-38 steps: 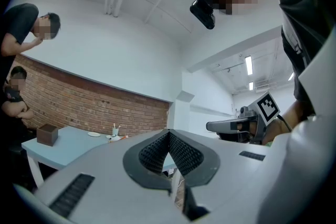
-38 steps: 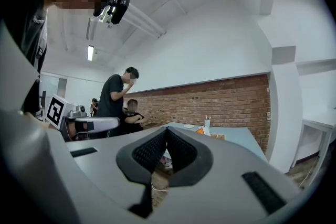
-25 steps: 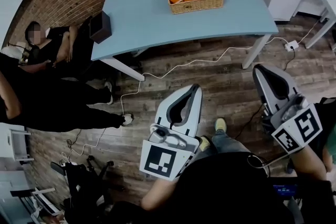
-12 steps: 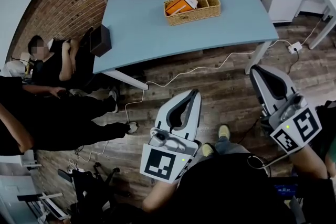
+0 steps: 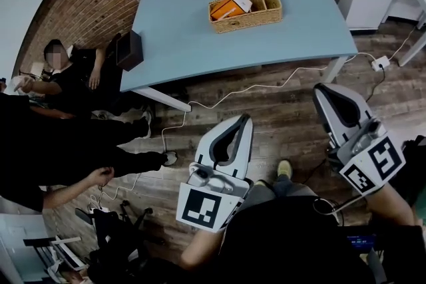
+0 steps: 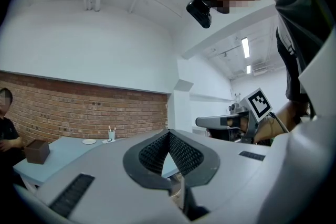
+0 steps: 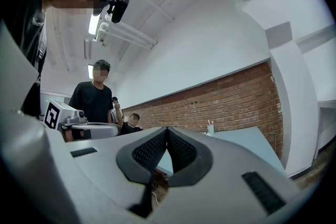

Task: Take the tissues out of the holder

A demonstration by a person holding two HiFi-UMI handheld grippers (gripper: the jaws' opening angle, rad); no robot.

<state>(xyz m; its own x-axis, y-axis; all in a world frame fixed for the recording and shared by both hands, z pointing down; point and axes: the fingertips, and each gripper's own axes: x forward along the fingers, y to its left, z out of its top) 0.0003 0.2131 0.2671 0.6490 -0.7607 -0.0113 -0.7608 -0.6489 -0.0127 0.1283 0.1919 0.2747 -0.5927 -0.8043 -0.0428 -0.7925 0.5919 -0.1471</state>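
We hold both grippers level and low over the wooden floor [image 5: 286, 123], well apart from the blue table [image 5: 193, 36]. We judge this to be a carry posture for the approach, with no reach begun. The left gripper [image 5: 247, 118] has its jaws together with nothing between them. The right gripper [image 5: 319, 89] is likewise closed and empty. Closed jaws suit transit, but they must part before any tissue is pinched.

The likely holder is the dark box [image 5: 128, 50], which stands at the table's left edge, near a seated person [image 5: 73, 66]. No tissue shows from here, so we cannot confirm its contents. The wicker basket [image 5: 247, 20], holding an orange-and-white carton [image 5: 231, 6], sits well apart from it, toward the far side.

Only the head view gives the table layout and the white cable [image 5: 226, 94] on the floor between us and the table, a possible trip hazard. Only the gripper views show the ribbed pads meeting at their tips. The left gripper view shows the box side-on. The right gripper view shows a standing person [image 7: 97, 97] behind the left gripper, and the box does not appear there.
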